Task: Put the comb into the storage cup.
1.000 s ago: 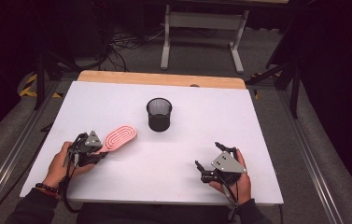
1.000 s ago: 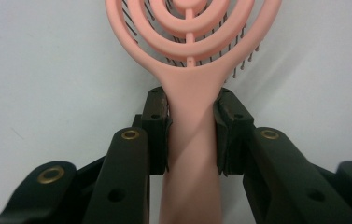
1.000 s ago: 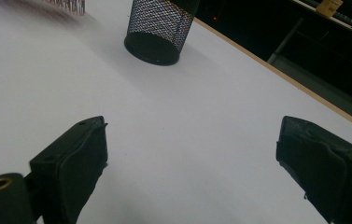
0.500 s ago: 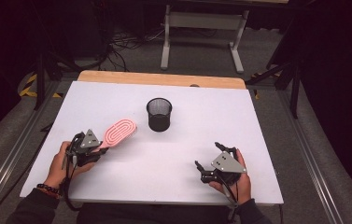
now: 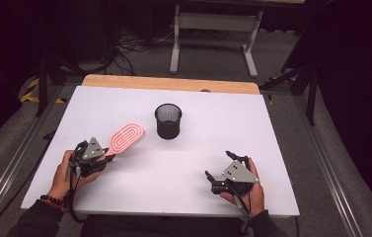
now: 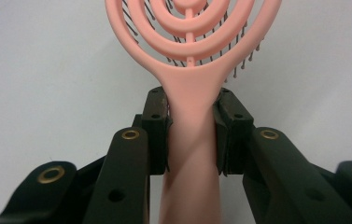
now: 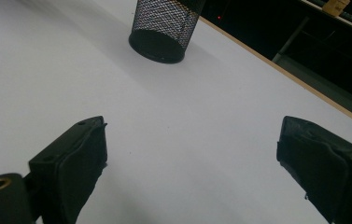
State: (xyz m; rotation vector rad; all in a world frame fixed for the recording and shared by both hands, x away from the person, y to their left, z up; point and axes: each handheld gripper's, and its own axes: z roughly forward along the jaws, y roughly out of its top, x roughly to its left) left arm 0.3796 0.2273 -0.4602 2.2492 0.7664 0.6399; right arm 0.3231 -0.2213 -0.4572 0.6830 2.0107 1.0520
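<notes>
The left gripper view's top edge cuts off the pink brush (image 6: 193,56) head, and its lower handle is hidden between the claw arms.

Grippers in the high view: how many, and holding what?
2. The left gripper, near the table's left front edge, is clamped on a pink hairbrush's handle. The right gripper, at front right, is open with nothing between its fingers.

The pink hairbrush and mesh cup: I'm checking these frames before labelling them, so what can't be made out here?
- Pink hairbrush, left gripper view: the head's top is cut off by the upper edge; the handle's end runs off the bottom edge, between the left hand-held gripper's pads.
- Black mesh cup, right gripper view: its rim is cut off by the top edge.
- Black mesh cup, high view: the dark interior is too small to show any contents.
</notes>
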